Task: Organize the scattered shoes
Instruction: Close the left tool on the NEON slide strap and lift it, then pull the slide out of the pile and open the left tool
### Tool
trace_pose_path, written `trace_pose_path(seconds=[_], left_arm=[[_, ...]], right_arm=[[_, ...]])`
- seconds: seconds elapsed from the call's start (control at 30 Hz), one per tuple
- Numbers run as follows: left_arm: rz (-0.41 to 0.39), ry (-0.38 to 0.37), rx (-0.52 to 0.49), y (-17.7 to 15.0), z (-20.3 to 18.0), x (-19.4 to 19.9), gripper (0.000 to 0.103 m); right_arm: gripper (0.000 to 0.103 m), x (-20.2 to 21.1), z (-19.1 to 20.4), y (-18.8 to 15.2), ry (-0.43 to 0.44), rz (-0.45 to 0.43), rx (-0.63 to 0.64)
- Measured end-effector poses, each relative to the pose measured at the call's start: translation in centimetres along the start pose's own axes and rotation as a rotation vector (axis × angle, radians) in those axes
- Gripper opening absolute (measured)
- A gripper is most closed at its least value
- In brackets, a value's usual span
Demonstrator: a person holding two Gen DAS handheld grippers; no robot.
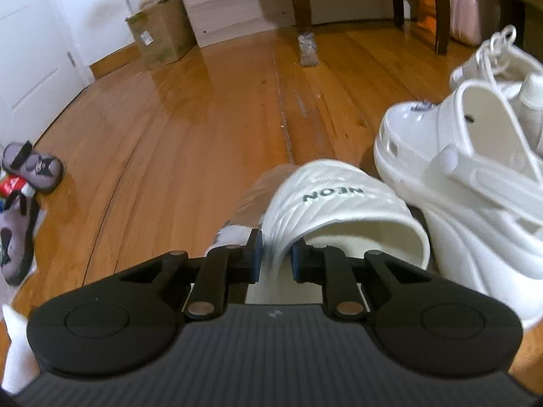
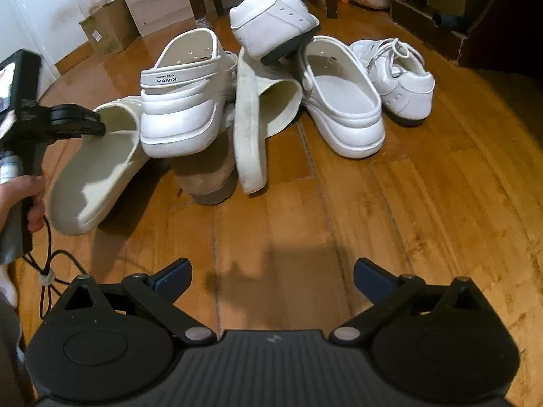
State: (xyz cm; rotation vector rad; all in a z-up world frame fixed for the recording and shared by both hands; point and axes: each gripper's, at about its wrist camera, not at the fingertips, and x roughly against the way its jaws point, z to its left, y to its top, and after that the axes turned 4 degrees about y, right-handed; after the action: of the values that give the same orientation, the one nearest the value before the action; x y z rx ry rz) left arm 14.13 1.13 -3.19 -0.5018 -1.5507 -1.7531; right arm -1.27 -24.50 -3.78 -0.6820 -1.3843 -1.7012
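1. At the left edge of the left wrist view, some small grey shoes point(image 1: 32, 169) lie on the wooden floor point(image 1: 176, 129) by themselves, well apart from the white ones.
2. In the lower middle of that view, the left gripper point(image 1: 275, 257) has its jaws clamped on the band edge of a cream slide point(image 1: 325, 210) printed "NEON". In the right wrist view this slide point(image 2: 98, 166) sits at the left end of the pile, with the left gripper point(image 2: 81, 122) at its band.
3. Just right of it, a white clog point(image 2: 183, 101) leans tilted on a tan block-like thing whose nature I cannot tell; the clog touches the slide.
4. In the middle, a second cream slide point(image 2: 251, 122) stands on its edge, with a white sneaker point(image 2: 271, 20) perched on top.
5. Further right lie another clog point(image 2: 339, 101) and another sneaker point(image 2: 397, 78).
6. At the bottom, the right gripper point(image 2: 271, 279) hangs with jaws wide apart and nothing between them, over bare floor, well short of the pile.
7. Judging by the heap, sorting has barely begun: no pair stands side by side yet.
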Motion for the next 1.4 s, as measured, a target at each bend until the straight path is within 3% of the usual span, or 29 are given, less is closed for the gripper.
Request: trace_pose_path(seconds=[0.2, 0.37, 0.53, 0.67, 0.8, 0.93, 1.03, 1.13, 1.17, 1.23, 1.4], left_arm=[[0.039, -0.130, 0.127, -3.8, 3.5, 4.1, 0.014], [0.027, -0.115, 0.157, -7.1, 3.8, 8.1, 0.014], [0.038, -0.165, 0.217, -10.6, 3.4, 11.9, 0.014], [0.064, -0.213, 0.213, -12.5, 2.0, 13.6, 0.014], [0.111, -0.268, 0.219, -15.2, -0.4, 14.4, 0.014], [0.171, -0.305, 0.157, -17.4, -4.5, 12.9, 0.015], [0.294, -0.352, 0.082, -18.8, -6.8, 11.9, 0.020], [0.325, -0.355, 0.066, -19.2, -7.0, 11.9, 0.044], [0.328, -0.348, 0.060, -19.2, -6.8, 12.1, 0.047], [0.352, -0.334, 0.054, -19.3, -6.2, 12.5, 0.052], [0.386, -0.333, 0.061, -20.2, -4.3, 13.6, 0.052]], right_arm=[[0.100, -0.4, 1.5, -0.7, 0.074, 0.014, -0.003], [0.100, 0.9, 1.7, -2.4, 0.154, 0.027, -0.054], [0.100, 2.7, 0.9, -4.1, 0.132, 0.062, -0.030], [0.100, 4.1, -0.4, -6.0, 0.084, 0.080, 0.012], [0.100, 4.7, -2.1, -7.7, 0.096, 0.090, -0.036], [0.100, 4.1, -3.0, -8.8, 0.095, 0.129, -0.043], [0.100, 4.0, -3.1, -9.5, 0.071, 0.148, -0.019], [0.100, 4.3, -3.1, -10.0, 0.072, 0.138, -0.003], [0.100, 4.3, -2.9, -10.1, 0.072, 0.132, 0.009], [0.100, 4.4, -2.5, -10.4, 0.072, 0.116, 0.051], [0.099, 5.3, -1.0, -12.3, 0.108, 0.019, 0.257]])
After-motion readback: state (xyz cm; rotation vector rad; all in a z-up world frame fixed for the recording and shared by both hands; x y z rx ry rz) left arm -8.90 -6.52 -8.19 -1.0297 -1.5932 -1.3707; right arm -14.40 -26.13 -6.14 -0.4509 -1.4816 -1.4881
